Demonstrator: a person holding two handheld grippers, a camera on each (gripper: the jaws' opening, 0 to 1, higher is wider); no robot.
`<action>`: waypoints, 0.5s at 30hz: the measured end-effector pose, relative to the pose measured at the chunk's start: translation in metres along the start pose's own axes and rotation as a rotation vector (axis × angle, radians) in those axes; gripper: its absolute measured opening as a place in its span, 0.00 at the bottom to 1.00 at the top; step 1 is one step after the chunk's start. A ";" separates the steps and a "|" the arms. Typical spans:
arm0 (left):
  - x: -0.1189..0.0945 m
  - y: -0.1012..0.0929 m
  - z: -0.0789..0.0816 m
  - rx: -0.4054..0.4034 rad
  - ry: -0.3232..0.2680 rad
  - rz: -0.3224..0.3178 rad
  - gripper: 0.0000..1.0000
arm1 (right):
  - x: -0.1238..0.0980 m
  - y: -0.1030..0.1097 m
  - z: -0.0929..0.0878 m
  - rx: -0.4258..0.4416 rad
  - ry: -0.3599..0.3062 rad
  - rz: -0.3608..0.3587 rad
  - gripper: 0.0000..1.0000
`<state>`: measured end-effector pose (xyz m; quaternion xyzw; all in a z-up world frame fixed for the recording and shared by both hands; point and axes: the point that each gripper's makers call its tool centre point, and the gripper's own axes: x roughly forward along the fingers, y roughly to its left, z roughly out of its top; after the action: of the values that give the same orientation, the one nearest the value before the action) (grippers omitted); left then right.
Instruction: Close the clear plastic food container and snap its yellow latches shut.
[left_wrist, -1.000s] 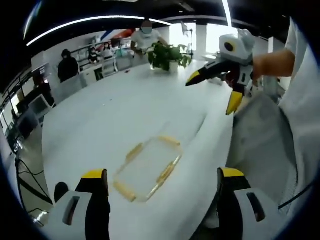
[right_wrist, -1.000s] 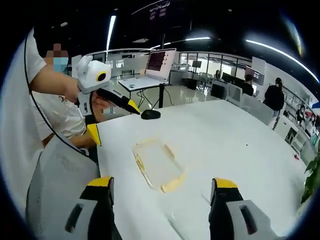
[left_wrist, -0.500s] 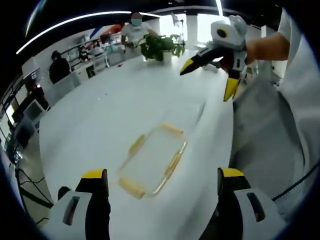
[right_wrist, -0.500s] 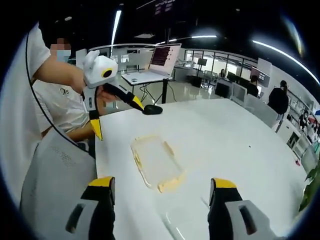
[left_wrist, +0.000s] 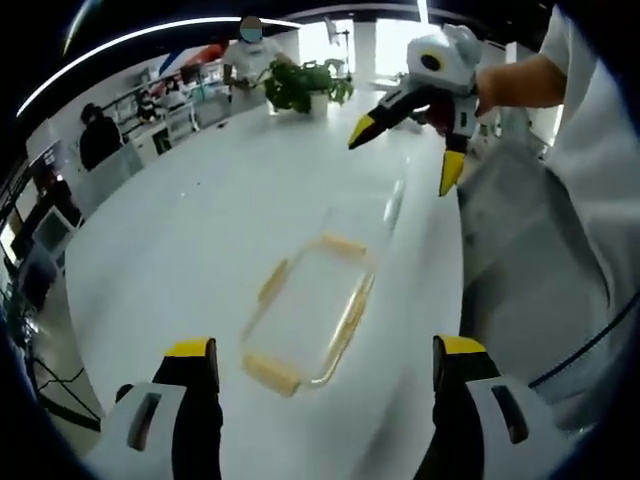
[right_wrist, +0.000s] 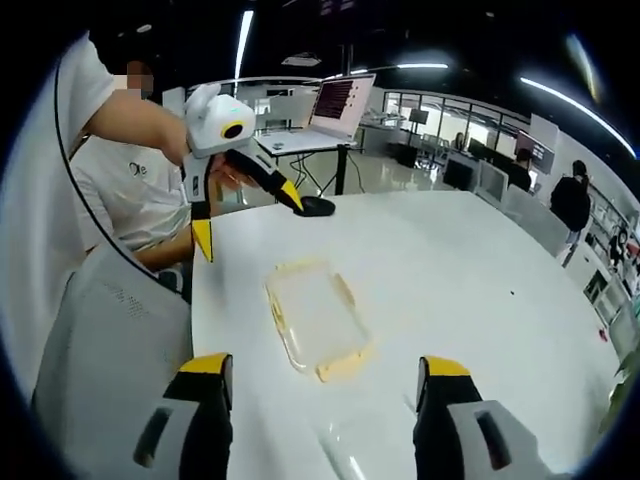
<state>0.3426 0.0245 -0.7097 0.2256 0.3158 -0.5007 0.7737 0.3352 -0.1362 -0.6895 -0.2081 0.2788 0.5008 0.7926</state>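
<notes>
The clear plastic container (left_wrist: 305, 310) with yellow latches (left_wrist: 342, 245) on its four sides lies flat on the white table (left_wrist: 200, 220). My left gripper (left_wrist: 325, 347) hovers open above its near end, touching nothing. In the same view, my right gripper (left_wrist: 404, 158) hangs open above the table's far right edge, held by a hand. The right gripper view has the container (right_wrist: 315, 315) lying ahead of my open right gripper (right_wrist: 323, 364). The left gripper (right_wrist: 248, 218) is held open in the air beyond it. A faint clear shape (left_wrist: 392, 205) lies by the container's far end; I cannot tell what it is.
A grey chair back (right_wrist: 110, 340) stands at the table's edge by the person holding the grippers. A black mouse-like object (right_wrist: 318, 207) sits at the table's far corner, with a laptop (right_wrist: 335, 105) behind it. A potted plant (left_wrist: 305, 88) and seated people are at the far end.
Both views have drifted a little with the hands. The container has stayed in place on the table, and both grippers have stayed open and apart from it.
</notes>
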 end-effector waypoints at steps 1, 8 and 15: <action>0.001 0.000 -0.001 0.009 0.005 -0.004 0.87 | 0.000 0.001 0.001 -0.002 -0.005 0.007 0.75; 0.005 0.006 -0.013 0.046 0.053 -0.019 0.86 | 0.006 -0.003 0.001 -0.016 0.000 0.017 0.75; 0.011 0.011 -0.017 0.077 0.085 -0.029 0.85 | 0.011 -0.007 -0.003 -0.043 0.017 0.030 0.74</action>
<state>0.3515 0.0330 -0.7288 0.2717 0.3321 -0.5137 0.7430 0.3446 -0.1336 -0.6984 -0.2251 0.2780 0.5166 0.7779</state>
